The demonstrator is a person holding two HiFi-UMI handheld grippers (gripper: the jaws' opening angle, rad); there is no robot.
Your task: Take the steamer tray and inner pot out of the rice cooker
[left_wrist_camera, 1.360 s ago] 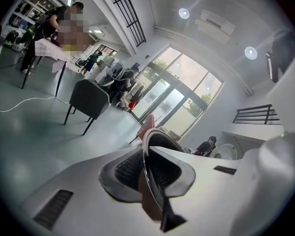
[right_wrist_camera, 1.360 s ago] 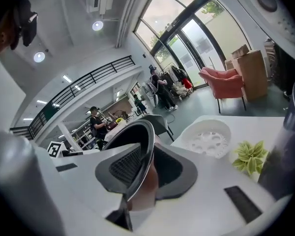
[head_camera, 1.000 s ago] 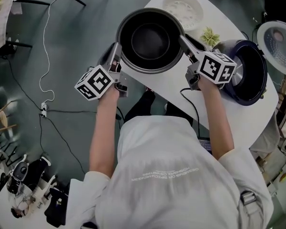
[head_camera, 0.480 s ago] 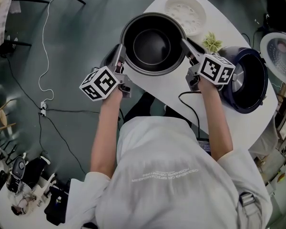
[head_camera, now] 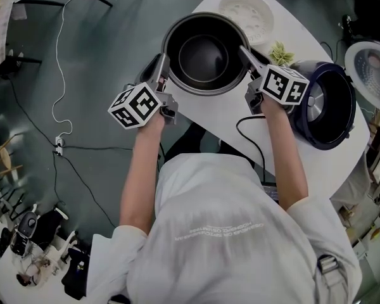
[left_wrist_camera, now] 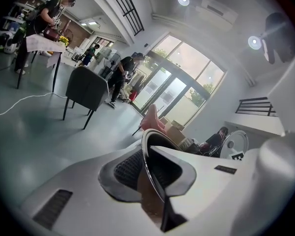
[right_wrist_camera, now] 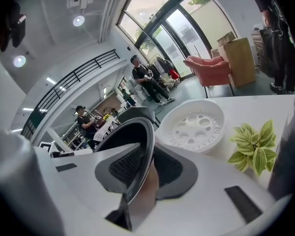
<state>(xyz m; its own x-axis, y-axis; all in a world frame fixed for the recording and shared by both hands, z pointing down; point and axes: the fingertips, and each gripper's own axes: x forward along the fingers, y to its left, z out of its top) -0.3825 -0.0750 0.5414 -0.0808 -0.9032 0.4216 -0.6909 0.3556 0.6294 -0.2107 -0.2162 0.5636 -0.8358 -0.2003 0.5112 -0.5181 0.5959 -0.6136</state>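
The dark inner pot (head_camera: 204, 52) is over the white table (head_camera: 209, 109), held level by its rim between both grippers. My left gripper (head_camera: 163, 65) has the rim (left_wrist_camera: 148, 151) between its pads; its jaws have just been opening, and the pads still look to touch the rim. My right gripper (head_camera: 244, 50) is shut on the opposite rim (right_wrist_camera: 137, 132). The white steamer tray (head_camera: 246, 14) lies on the table beyond the pot and shows as a perforated dish (right_wrist_camera: 194, 127) in the right gripper view. The rice cooker (head_camera: 326, 103) stands open and hollow at the right.
The cooker's lid (head_camera: 372, 49) is raised at the far right. A small green plant (head_camera: 280, 52) sits between pot and cooker. A black cable (head_camera: 247, 128) runs over the table's near edge. Chairs, other tables and people fill the room beyond.
Both grippers and the pot have shifted slightly away from the person and sunk toward the table. The pot now looks a little smaller and lies closer to the steamer tray.
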